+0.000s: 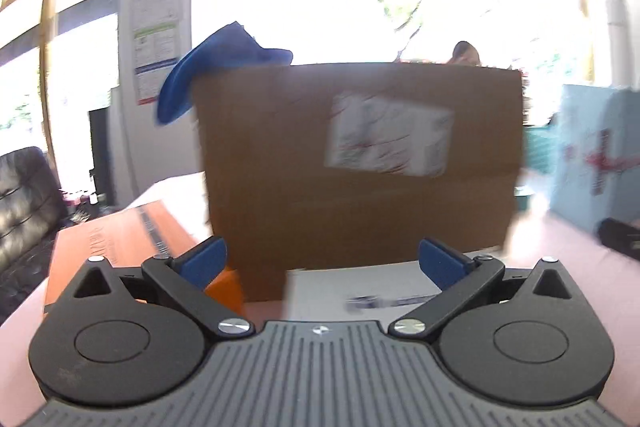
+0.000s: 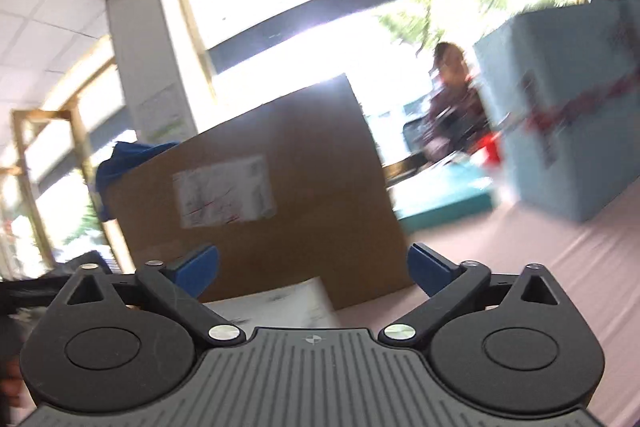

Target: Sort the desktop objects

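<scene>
Left gripper (image 1: 322, 261): blue-padded fingers (image 1: 206, 261) spread wide, nothing held between them. It pointed at the broad face of a brown cardboard box (image 1: 360, 195) standing upright on a pink tabletop (image 1: 560, 251).

Right gripper (image 2: 313, 269): blue fingers (image 2: 430, 273) likewise wide apart and empty, aimed at the same cardboard box (image 2: 312, 227) from a tilted angle.

Cardboard box: white shipping label (image 1: 388, 137) with red marks on the near face; print too blurred to read. Blue cloth (image 1: 208, 75) draped over the box's upper left corner.

White flat box (image 1: 368, 287): lay on the tabletop just in front of the cardboard box, directly ahead of the left gripper, dark print on its near edge. In the right wrist view a white printed item (image 2: 284, 303) sat in the same place; whether it was the same box could not be told.

Orange block (image 1: 226, 291): beside the left finger of the left gripper, at the foot of the cardboard box.

Reddish-brown flat board or book (image 1: 120, 247): on the table to the left, near the cardboard box.

Light blue box (image 1: 600, 163) with red markings: to the right, apart from the cardboard box. Black object (image 1: 620, 243) near its base, unidentifiable.

Teal tray (image 2: 444, 203): between the cardboard box and the light blue box.

Person (image 2: 454, 99): behind the boxes, blurred.
</scene>
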{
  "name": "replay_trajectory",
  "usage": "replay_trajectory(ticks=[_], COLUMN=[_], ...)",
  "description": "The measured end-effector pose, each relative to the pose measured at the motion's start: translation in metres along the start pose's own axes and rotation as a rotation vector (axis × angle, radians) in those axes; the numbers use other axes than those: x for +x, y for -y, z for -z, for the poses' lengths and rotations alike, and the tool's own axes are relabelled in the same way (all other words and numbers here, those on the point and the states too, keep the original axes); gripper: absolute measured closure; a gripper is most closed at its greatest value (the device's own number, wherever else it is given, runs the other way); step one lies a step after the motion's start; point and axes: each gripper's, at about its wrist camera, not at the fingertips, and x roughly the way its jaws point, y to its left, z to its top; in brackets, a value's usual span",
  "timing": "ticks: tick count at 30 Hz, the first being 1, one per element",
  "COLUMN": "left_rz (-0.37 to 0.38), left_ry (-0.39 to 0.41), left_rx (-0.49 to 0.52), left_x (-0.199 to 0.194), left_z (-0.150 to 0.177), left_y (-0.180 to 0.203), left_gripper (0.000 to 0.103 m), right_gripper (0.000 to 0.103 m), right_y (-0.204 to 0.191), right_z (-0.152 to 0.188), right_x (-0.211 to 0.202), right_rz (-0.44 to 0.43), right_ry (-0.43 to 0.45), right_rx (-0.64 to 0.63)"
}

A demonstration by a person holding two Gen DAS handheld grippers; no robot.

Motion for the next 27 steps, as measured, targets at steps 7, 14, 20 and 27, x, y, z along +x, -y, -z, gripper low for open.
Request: replay_trajectory(ticks=[7, 14, 20, 27], left_rz=[0.277, 0.317, 0.165, 0.189], left_ry=[-0.136, -0.368, -0.375, -0.368], left_rx=[-0.126, -0.077, 0.063, 0.081], left_x=[0.001, 0.083, 0.145, 0.156], left_z=[-0.009, 0.033, 0.087, 0.090], left_y=[0.103, 0.230, 0.273, 0.264], left_gripper=[0.000, 0.000, 0.000, 0.000], right_gripper=[0.000, 0.000, 0.000, 0.000], right_y=[0.066, 0.154, 0.210, 0.192], right_z=[-0.006, 0.024, 0.034, 0.036], right_x=[-0.033, -0.036, -0.010, 0.006], right_rz=[0.236, 0.555, 0.615, 0.627], right_ry=[0.008, -0.098, -0.371, -0.426], right_rx=[-0.150, -0.168, 0.047, -0.045])
